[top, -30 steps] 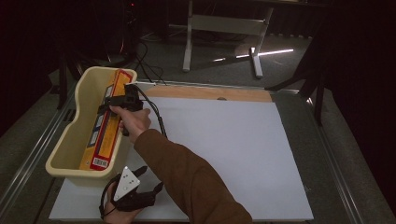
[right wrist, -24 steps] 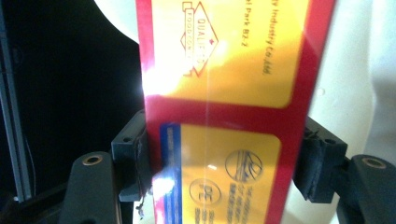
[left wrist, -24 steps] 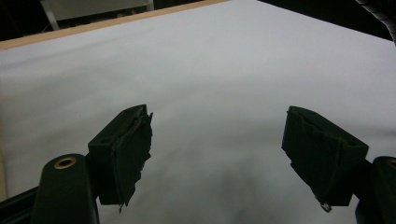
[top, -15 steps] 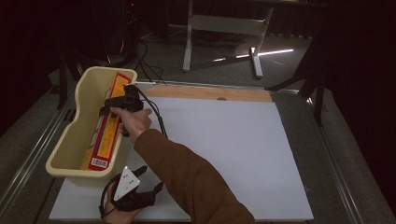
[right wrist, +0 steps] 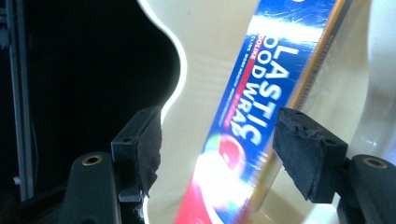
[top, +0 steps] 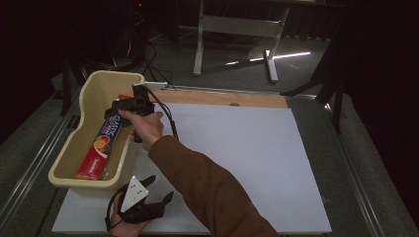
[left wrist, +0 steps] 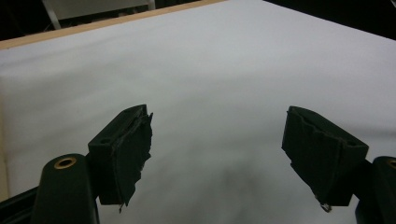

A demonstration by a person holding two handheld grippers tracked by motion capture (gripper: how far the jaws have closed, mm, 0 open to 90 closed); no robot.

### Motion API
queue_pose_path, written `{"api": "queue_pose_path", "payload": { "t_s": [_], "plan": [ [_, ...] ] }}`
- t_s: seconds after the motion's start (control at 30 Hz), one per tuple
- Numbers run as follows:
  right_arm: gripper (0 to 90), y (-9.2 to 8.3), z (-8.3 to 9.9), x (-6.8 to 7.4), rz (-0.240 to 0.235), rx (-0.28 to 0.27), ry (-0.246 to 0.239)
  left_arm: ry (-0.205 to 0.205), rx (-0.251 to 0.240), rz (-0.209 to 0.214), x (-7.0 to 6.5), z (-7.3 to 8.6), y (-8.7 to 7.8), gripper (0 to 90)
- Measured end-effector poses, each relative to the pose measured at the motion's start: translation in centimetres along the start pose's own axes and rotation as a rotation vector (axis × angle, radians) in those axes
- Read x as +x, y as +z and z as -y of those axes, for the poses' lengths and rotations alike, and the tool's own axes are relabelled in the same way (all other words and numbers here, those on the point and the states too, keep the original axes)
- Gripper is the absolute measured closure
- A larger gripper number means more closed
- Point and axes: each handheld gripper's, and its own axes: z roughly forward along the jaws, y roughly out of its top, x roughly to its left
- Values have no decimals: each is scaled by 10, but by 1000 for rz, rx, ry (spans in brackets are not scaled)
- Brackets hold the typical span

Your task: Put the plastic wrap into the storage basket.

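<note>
- Left gripper [top: 157, 197] nearest, at the bottom edge of the high view, resting low on the white sheet [top: 237, 163] just in front of the tub; the hand holding it is cut off by the frame edge, and the grey plate on top hides part of its body.
- Left gripper view [left wrist: 217, 163]: jaws stand wide apart, nothing between them, bare white sheet [left wrist: 210, 84] ahead.
- Brown sleeve [top: 207, 192] crosses the sheet's near left part and covers it there.
- Cream tub [top: 64, 168] at the table's left edge. Plastic wrap box [top: 101, 145] lies flat inside along the tub's length; its far end is hidden under the right gripper.
- Right gripper [top: 118, 106] over the tub's far half, pointing down into it; dark body against dark surroundings, so the jaws are hard to make out from above.
- Right gripper view [right wrist: 217, 154]: jaws parted and just been opening; the box [right wrist: 243, 116] lies between them, lettering blurred and glare-washed. Pads [right wrist: 306, 149] do not press on it; gaps show on both sides.
- Tub wall [right wrist: 196, 60] behind the box; beyond its rim, black.
- Far side: wooden strip [top: 222, 98] along the sheet's far edge, then dim floor with a metal stand [top: 237, 29].
</note>
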Motion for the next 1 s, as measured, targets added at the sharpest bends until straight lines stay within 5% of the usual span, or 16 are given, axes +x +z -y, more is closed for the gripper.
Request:
{"api": "queue_pose_path", "payload": {
  "t_s": [0.23, 0.37, 0.6, 0.87, 1.0],
  "plan": [
    [356, -23, 8, 4, 34, -28, -185, 0, 3, -2, 0, 0, 1, 235],
    [362, -36, 18, 3, 83, -61, -329, 3, 3, -7, 0, 0, 0, 235],
    [343, -59, 39, -5, 226, -122, -603, 3, 3, -15, -1, 0, -1, 236],
    [319, -85, 62, -20, 314, -184, -765, 5, 5, -21, -1, 0, -1, 236],
    [298, -103, 82, -35, 399, -214, -904, 0, 9, -26, -1, 0, -1, 236]
  ]
}}
